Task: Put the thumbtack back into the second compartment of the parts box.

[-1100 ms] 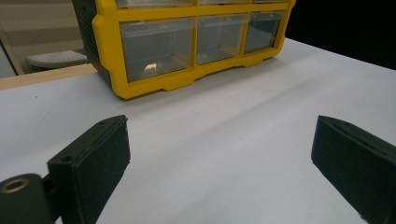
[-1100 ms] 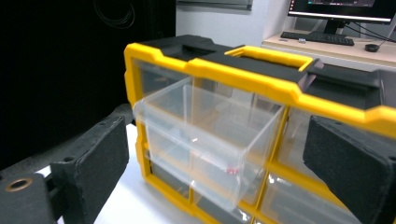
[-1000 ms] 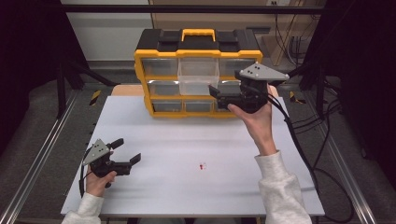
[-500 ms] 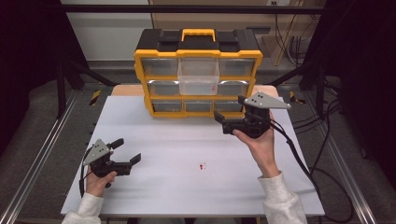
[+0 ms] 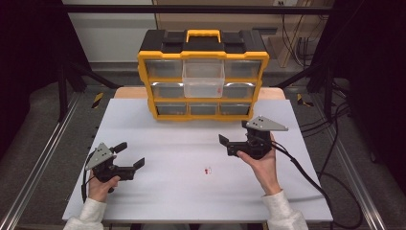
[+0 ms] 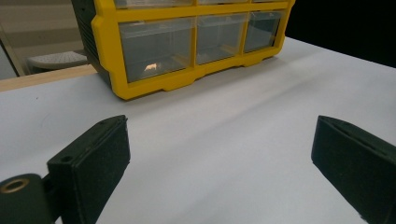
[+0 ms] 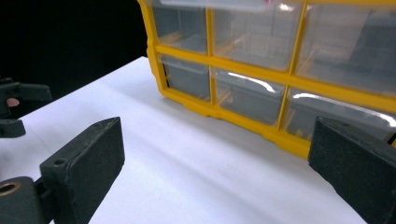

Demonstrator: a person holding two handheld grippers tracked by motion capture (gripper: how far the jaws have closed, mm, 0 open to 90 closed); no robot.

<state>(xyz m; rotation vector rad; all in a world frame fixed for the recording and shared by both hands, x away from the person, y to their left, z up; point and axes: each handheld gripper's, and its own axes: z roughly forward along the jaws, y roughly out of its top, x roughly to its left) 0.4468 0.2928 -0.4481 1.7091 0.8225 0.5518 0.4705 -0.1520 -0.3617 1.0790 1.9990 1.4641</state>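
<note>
A yellow and black drawer organizer (image 5: pixel 203 76) stands at the back of the white table (image 5: pixel 182 196); its top middle clear drawer (image 5: pixel 203 79) is pulled out. A tiny red and white piece (image 5: pixel 208 170) lies on the table in front. My left gripper (image 5: pixel 130 155) rests low at the near left, open and empty. My right gripper (image 5: pixel 234 133) hovers right of centre, in front of the organizer, also open and empty. The left gripper view looks past wide jaws at the organizer's bottom row (image 6: pixel 187 42). The right gripper view faces its lower drawers (image 7: pixel 261 70).
A black cable (image 5: pixel 306 177) trails from the right gripper across the table's right side. Metal rails run along both table sides, one of them the left rail (image 5: pixel 38 163). The left gripper (image 7: pixel 14 107) shows small at the right gripper view's left edge.
My right gripper has come down and toward the near side, away from the organizer's drawers, to just above the table. The left gripper has stayed put.
</note>
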